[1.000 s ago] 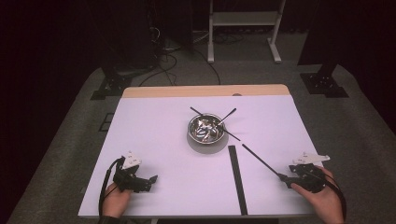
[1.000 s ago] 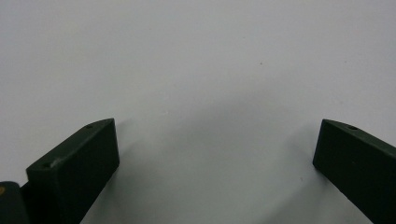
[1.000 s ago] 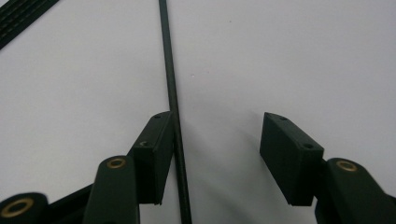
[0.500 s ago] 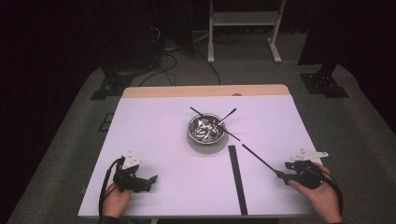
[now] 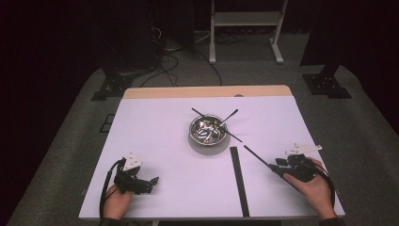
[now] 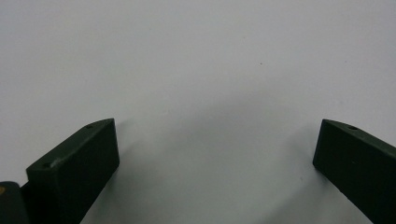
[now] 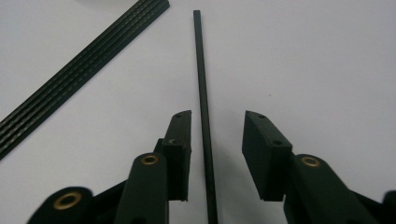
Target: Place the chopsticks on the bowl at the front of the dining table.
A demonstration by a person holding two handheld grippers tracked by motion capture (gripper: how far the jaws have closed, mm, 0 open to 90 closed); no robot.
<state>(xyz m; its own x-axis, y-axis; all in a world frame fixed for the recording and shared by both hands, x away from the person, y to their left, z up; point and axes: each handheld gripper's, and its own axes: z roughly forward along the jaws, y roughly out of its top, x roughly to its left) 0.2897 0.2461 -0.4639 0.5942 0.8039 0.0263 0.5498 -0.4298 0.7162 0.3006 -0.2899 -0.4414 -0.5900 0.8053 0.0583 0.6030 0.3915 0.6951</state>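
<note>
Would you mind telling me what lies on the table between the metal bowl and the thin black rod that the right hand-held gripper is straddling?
In the high view, bare white table separates the bowl from the rod.

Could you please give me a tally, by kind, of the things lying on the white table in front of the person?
Thin black rods: 4, one between the right gripper's open, closing jaws, three around the bowl
Flat ribbed black strip: 1
Metal bowl: 1
Total: 6
</note>
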